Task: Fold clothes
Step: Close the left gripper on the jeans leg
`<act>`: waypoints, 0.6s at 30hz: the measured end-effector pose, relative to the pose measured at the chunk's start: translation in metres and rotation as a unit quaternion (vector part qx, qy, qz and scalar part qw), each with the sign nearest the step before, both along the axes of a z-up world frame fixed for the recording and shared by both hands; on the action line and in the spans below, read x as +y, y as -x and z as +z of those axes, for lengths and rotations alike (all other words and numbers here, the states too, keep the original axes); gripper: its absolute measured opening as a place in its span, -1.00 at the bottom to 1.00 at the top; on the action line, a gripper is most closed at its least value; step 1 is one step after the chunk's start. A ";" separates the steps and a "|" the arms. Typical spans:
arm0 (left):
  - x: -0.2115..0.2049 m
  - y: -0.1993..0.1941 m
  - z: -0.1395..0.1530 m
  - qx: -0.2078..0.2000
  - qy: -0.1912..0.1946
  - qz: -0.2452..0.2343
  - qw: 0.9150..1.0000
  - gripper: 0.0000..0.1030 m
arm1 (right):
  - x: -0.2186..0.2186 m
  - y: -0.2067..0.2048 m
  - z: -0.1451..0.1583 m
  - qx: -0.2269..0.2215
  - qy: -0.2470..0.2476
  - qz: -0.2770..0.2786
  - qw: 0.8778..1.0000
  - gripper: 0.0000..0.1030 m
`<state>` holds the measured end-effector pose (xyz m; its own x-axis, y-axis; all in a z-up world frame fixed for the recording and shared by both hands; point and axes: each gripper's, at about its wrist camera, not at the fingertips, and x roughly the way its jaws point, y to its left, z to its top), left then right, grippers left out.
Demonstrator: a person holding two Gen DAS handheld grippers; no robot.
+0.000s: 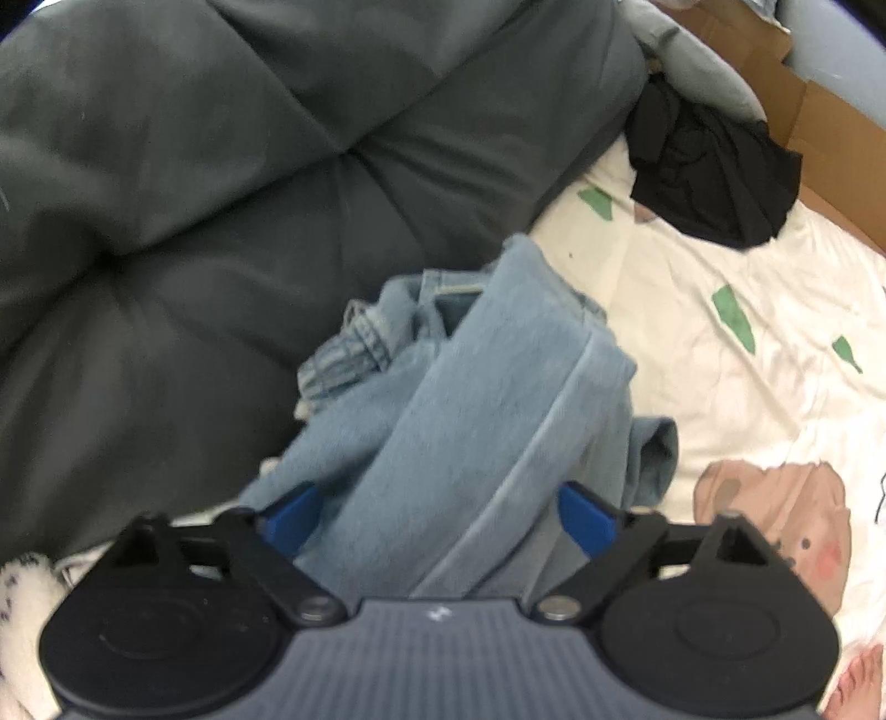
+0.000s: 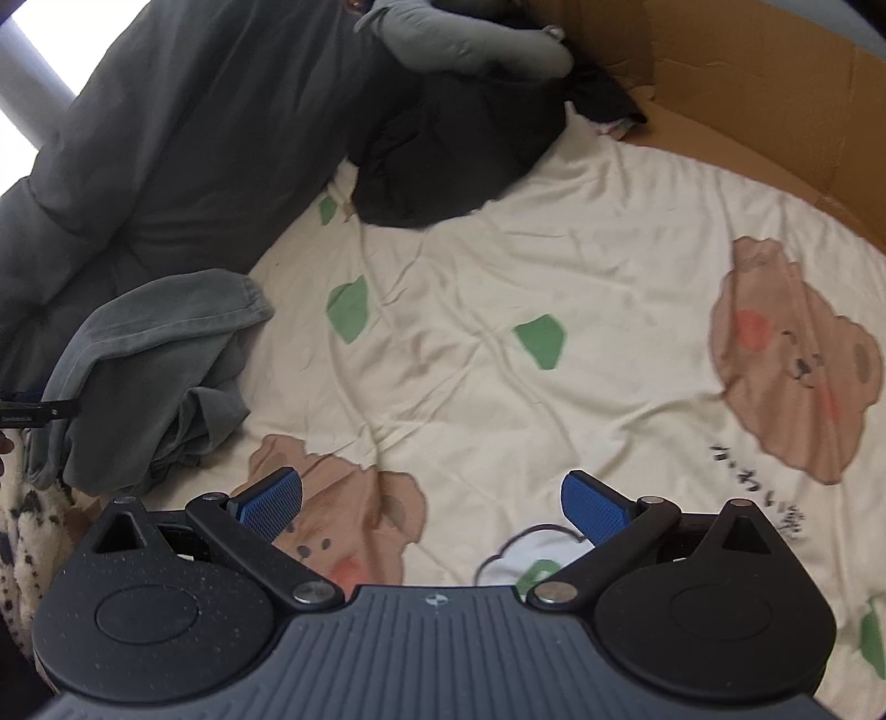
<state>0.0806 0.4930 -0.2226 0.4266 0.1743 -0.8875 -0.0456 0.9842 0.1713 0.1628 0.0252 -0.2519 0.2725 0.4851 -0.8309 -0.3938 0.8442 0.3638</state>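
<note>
A pair of light blue jeans (image 1: 470, 399) lies bunched on the cream bear-print sheet (image 1: 720, 343), next to the dark grey duvet. My left gripper (image 1: 437, 518) is open, its blue pads on either side of a fold of the jeans, which fills the gap between them. In the right wrist view the jeans (image 2: 155, 365) look grey-green at the left edge. My right gripper (image 2: 434, 507) is open and empty above the sheet (image 2: 498, 266), right of the jeans. A bit of the left gripper (image 2: 33, 412) shows at the far left.
A dark grey duvet (image 1: 221, 194) fills the left and back. A black garment (image 1: 714, 166) lies at the back, also in the right wrist view (image 2: 443, 160). A cardboard box wall (image 2: 747, 88) borders the far right. A grey garment (image 2: 470, 44) lies behind.
</note>
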 end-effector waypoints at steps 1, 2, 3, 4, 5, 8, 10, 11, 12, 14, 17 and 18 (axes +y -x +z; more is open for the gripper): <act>0.000 0.002 -0.001 0.001 -0.004 0.000 1.000 0.65 | 0.003 0.001 -0.001 0.001 -0.003 0.003 1.000 1.00; -0.001 0.004 -0.001 -0.002 -0.007 -0.001 1.000 0.57 | 0.005 0.002 0.000 0.001 -0.006 0.008 1.000 1.00; -0.002 0.006 0.001 -0.009 -0.007 -0.002 1.000 0.47 | 0.008 0.004 0.000 0.001 -0.010 0.012 1.000 1.00; -0.003 0.007 0.004 -0.015 -0.005 0.000 1.000 0.41 | 0.010 0.005 0.001 0.000 -0.012 0.017 1.000 1.00; -0.003 0.008 0.006 -0.019 -0.003 0.004 1.000 0.30 | 0.011 0.007 0.003 -0.003 -0.013 0.023 1.000 1.00; -0.004 0.010 0.011 -0.029 0.007 0.013 0.999 -0.07 | 0.014 0.009 0.008 -0.007 -0.020 0.033 0.999 0.99; -0.004 0.011 0.015 -0.033 0.015 0.017 0.999 -0.27 | 0.014 0.010 0.011 -0.005 -0.028 0.035 0.999 0.99; -0.004 0.012 0.016 -0.034 0.022 0.018 0.999 -0.40 | 0.014 0.011 0.013 -0.005 -0.030 0.036 0.999 0.99; -0.004 0.013 0.018 -0.036 0.029 0.018 0.999 -0.51 | 0.014 0.011 0.015 -0.006 -0.032 0.038 0.999 0.99; -0.007 0.016 0.023 -0.044 0.040 0.016 0.998 -0.63 | 0.013 0.012 0.020 -0.006 -0.039 0.039 0.998 0.99; -0.016 0.020 0.029 -0.051 0.056 0.009 0.997 -0.74 | 0.012 0.013 0.025 -0.003 -0.052 0.039 0.998 0.99; -0.020 0.022 0.030 -0.052 0.062 0.006 0.997 -0.78 | 0.013 0.013 0.027 -0.001 -0.057 0.039 0.998 0.99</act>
<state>0.0590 0.4730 -0.1923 0.5162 0.0720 -0.8535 -0.0680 0.9968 0.0430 0.1497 0.0379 -0.2251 0.2320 0.5956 -0.7691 -0.4579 0.7644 0.4539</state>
